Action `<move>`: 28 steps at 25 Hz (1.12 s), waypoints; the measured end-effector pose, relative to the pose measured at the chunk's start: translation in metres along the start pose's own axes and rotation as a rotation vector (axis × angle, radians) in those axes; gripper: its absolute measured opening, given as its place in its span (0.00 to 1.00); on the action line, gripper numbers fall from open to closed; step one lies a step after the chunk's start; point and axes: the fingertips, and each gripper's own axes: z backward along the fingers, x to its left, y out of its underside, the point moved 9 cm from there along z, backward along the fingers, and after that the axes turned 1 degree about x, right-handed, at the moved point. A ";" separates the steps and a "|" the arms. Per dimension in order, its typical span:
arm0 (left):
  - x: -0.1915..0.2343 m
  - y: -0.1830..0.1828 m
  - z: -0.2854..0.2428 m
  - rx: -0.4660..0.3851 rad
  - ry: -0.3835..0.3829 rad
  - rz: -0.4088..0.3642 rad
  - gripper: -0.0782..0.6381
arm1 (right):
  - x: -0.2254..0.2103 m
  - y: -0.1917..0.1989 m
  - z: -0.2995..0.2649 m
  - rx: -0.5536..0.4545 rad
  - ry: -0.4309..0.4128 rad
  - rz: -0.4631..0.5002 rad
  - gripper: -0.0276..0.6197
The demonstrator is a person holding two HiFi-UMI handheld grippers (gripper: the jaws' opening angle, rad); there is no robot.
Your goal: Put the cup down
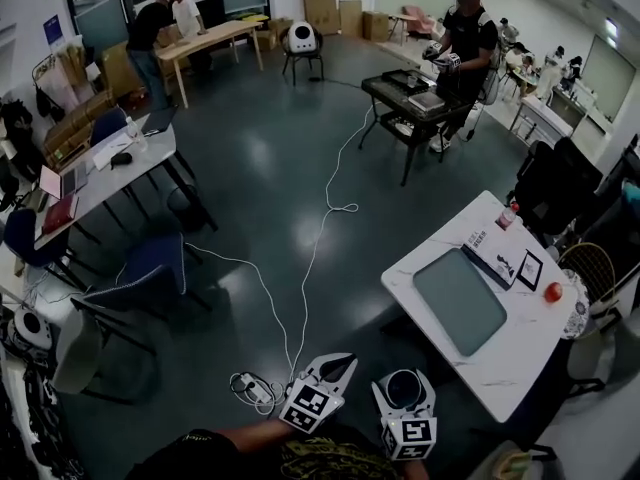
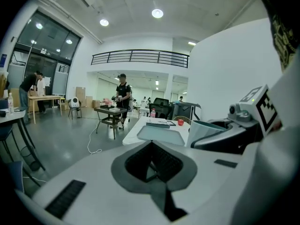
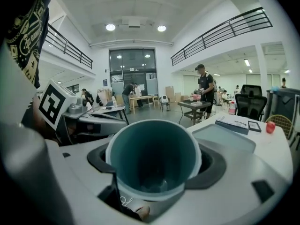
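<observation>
Right hand-held gripper [image 1: 405,386] tight around teal cup [image 3: 154,158]; left hand-held gripper [image 2: 151,163] closed, empty.

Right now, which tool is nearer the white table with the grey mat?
Right. The right tool, holding a teal cup, is beside the white table; the left tool lies farther left of it.

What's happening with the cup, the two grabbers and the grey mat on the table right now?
Cup: held off the table, looks empty.
Right gripper: shut on cup.
Left gripper: shut, nothing in it.
Mat: flat on the white table, nothing on it.
</observation>
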 end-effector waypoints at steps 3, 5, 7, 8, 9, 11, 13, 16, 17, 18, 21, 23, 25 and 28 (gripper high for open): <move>0.008 -0.004 -0.009 0.004 0.029 -0.001 0.12 | -0.002 -0.002 -0.004 0.006 0.026 -0.015 0.62; 0.013 -0.008 -0.016 0.000 0.048 -0.001 0.12 | -0.003 -0.006 -0.007 0.003 0.041 -0.012 0.62; 0.019 -0.015 -0.022 -0.013 0.069 -0.006 0.12 | -0.004 -0.013 -0.011 -0.003 0.057 -0.006 0.62; 0.022 -0.018 -0.025 -0.020 0.080 -0.010 0.12 | -0.003 -0.016 -0.013 -0.007 0.068 -0.006 0.62; 0.025 -0.021 -0.027 -0.025 0.093 -0.015 0.12 | -0.002 -0.018 -0.014 -0.010 0.081 -0.006 0.62; 0.031 -0.025 -0.030 -0.032 0.118 -0.022 0.12 | -0.001 -0.021 -0.017 -0.013 0.110 -0.008 0.62; 0.036 -0.029 -0.036 -0.037 0.140 -0.024 0.12 | -0.003 -0.023 -0.020 -0.012 0.135 -0.016 0.62; 0.044 -0.032 -0.045 -0.043 0.173 -0.029 0.12 | -0.005 -0.029 -0.026 -0.029 0.167 -0.020 0.62; 0.047 -0.033 -0.048 -0.046 0.184 -0.031 0.12 | -0.005 -0.031 -0.028 -0.033 0.176 -0.016 0.62; 0.048 -0.034 -0.051 -0.050 0.194 -0.032 0.12 | -0.006 -0.032 -0.029 -0.035 0.185 -0.012 0.62; 0.050 -0.039 -0.057 -0.064 0.214 -0.028 0.12 | -0.006 -0.033 -0.030 -0.028 0.198 -0.006 0.62; 0.050 -0.039 -0.059 -0.067 0.228 -0.025 0.12 | -0.006 -0.025 -0.031 -0.024 0.189 -0.012 0.62; 0.051 -0.040 -0.062 -0.068 0.239 -0.022 0.12 | -0.007 -0.026 -0.033 -0.022 0.191 -0.017 0.62; 0.054 -0.043 -0.066 -0.076 0.245 -0.013 0.12 | -0.009 -0.036 -0.036 -0.011 0.205 -0.016 0.62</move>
